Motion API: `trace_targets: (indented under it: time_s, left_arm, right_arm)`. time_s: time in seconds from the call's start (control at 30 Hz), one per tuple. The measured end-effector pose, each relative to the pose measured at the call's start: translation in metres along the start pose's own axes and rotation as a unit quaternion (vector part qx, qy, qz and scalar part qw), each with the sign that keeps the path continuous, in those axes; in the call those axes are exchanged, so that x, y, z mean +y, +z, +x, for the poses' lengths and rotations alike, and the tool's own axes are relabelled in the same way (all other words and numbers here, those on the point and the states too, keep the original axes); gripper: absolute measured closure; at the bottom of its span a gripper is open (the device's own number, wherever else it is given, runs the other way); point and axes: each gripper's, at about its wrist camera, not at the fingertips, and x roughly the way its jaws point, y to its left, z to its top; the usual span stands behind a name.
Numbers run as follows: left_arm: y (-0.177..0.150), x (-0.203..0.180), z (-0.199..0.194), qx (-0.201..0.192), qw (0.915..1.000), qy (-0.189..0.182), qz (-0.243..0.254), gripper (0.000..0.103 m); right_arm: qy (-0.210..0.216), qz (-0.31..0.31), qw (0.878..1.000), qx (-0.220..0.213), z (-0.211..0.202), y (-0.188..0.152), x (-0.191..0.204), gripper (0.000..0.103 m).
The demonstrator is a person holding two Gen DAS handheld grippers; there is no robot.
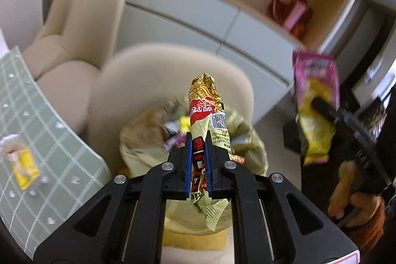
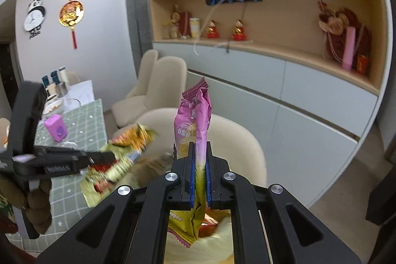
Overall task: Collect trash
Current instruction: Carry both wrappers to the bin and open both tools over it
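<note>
gold wrapper clamped over bin bag, pink wrapper gripped

The left gripper is black with blue pads, and the wrapper in it is gold with a red patch, a white barcode label and a netted brown pattern at its top. The right gripper has the same black body and blue pads; its packet is pink above, fading to yellow below. The bag beneath is pale yellow. The counter wears a sage-green cloth checked with white lines. The chairs are cream, the shelving light wood over grey-white cabinet doors.
</note>
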Motion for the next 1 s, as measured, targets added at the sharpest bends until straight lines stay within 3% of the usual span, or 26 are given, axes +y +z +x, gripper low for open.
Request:
trace_targets:
  time_s: [0.1,0.3,0.53,0.63,0.67,0.7,0.73,0.83,1.0]
  left_arm:
    - [-0.001,-0.012,0.041,0.044,0.9988,0.016,0.016,0.095]
    - [-0.001,-0.025,0.092,0.082,0.9938,0.056,0.05,0.095]
    - [-0.002,-0.027,0.115,0.105,0.9878,0.092,0.069,0.095]
    - [-0.001,-0.028,0.113,0.093,0.9893,0.089,0.068,0.09]
    - [-0.001,-0.028,0.11,0.089,0.9902,0.085,0.066,0.086]
    - [0.0,-0.027,0.105,0.083,0.9918,0.077,0.059,0.073]
    - [0.001,-0.024,0.099,0.076,0.9934,0.07,0.05,0.067]
    - [0.006,-0.009,0.068,0.046,0.9972,0.055,0.02,0.063]
    - [0.005,0.015,0.019,0.001,0.9973,0.071,-0.019,0.06]
  right_arm:
    - [-0.008,0.008,1.0,0.014,0.01,-0.009,-0.017,0.095]
    - [-0.011,0.023,0.999,0.038,0.028,-0.02,-0.038,0.095]
    - [-0.006,0.037,0.998,0.054,0.042,-0.03,-0.047,0.095]
    - [-0.003,0.037,0.997,0.061,0.049,-0.032,-0.046,0.095]
    - [0.0,0.037,0.997,0.063,0.051,-0.034,-0.044,0.095]
    - [0.002,0.037,0.997,0.064,0.052,-0.034,-0.044,0.095]
    - [0.004,0.037,0.997,0.065,0.052,-0.034,-0.042,0.095]
    - [0.012,0.033,0.997,0.065,0.056,-0.032,-0.035,0.095]
    - [0.051,0.028,0.996,0.069,0.067,-0.025,-0.012,0.095]
